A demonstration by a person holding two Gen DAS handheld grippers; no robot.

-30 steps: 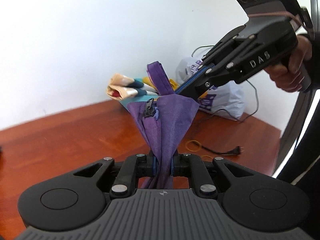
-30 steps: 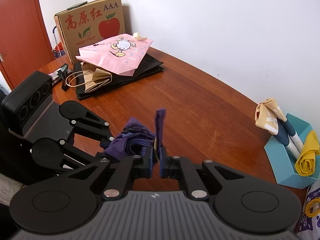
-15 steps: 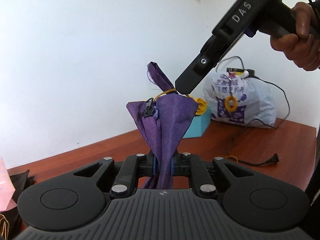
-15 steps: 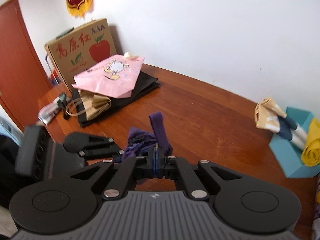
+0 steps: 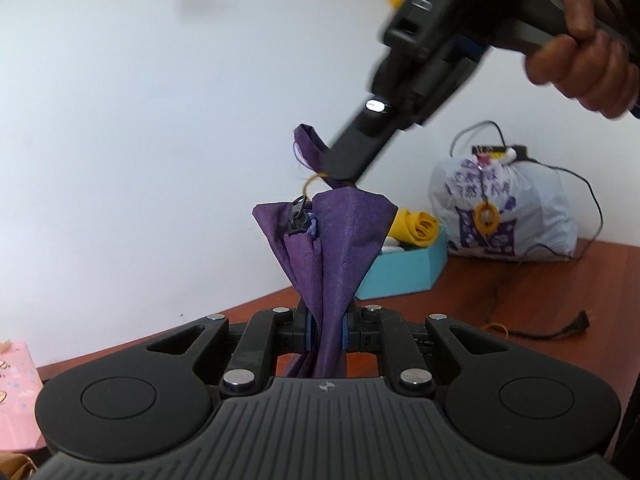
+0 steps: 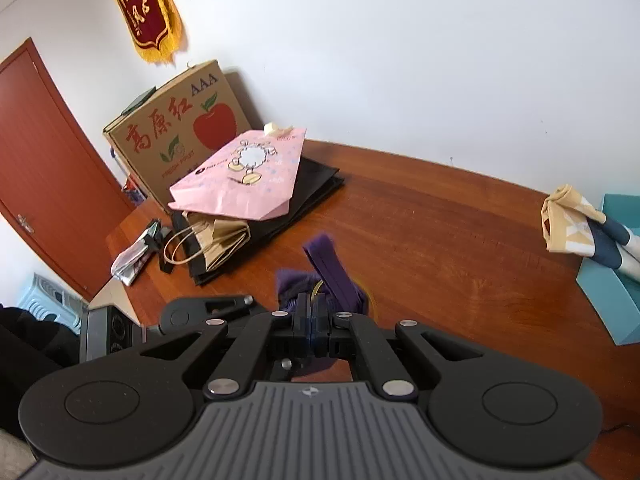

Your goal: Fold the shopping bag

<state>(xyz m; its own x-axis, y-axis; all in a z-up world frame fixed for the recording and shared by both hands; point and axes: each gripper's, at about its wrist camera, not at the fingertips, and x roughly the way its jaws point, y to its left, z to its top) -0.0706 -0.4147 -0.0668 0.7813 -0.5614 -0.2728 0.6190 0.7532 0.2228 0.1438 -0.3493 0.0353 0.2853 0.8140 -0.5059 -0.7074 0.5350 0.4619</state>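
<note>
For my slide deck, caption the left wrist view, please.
Left gripper clamps the bunched purple bag upright while the right gripper pinches at its handle loop.

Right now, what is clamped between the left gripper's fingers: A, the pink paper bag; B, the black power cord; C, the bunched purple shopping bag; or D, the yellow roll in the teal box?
C: in the left wrist view the left gripper pinches the bunched purple shopping bag, whose fabric rises from between its pads.
</note>
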